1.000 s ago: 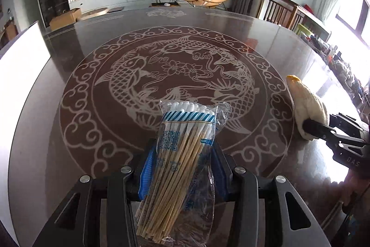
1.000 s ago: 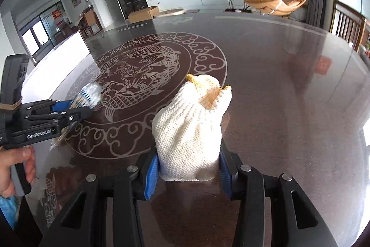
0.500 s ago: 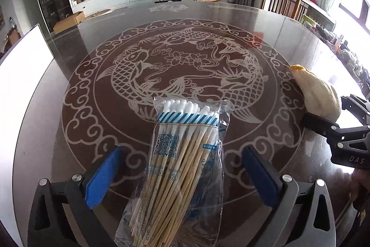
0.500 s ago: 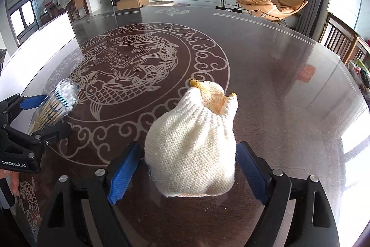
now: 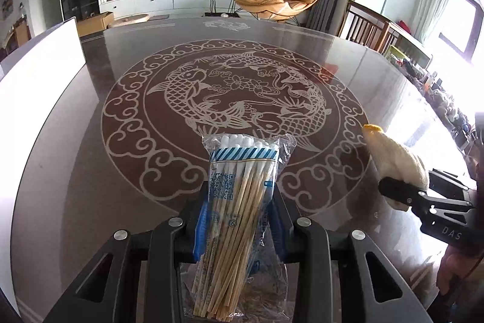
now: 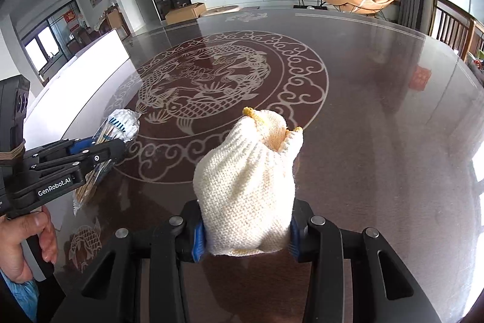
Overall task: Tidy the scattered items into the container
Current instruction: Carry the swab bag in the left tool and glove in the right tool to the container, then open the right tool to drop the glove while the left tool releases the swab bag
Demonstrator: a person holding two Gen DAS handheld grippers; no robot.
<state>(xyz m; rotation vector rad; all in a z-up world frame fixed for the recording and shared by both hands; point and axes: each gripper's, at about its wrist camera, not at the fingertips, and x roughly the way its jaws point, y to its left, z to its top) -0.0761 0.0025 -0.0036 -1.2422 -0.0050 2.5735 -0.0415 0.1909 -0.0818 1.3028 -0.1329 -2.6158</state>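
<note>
A clear bag of cotton swabs [image 5: 242, 177] with wooden sticks stands between the blue pads of my left gripper [image 5: 239, 202], whose jaws are closing and press its sides. A cream knitted glove [image 6: 248, 171] with a yellow cuff sits in my right gripper [image 6: 245, 232], whose jaws are closing tight on it. In the right wrist view, the left gripper [image 6: 99, 150] appears at the left with the swab bag [image 6: 121, 123] sticking out. In the left wrist view, the right gripper [image 5: 402, 189] holds the glove [image 5: 393, 153] at the right edge.
Both grippers are over a dark glossy round table [image 5: 90, 171] with a pale fish pattern. A white flat-sided object [image 5: 39, 65] stands along the table's left edge. Wooden chairs [image 5: 363, 26] stand at the far right. A person's hand [image 6: 27, 235] grips the left tool.
Both grippers held their items a second ago, opened wide half a second ago with the items between the pads, and have closed on them again.
</note>
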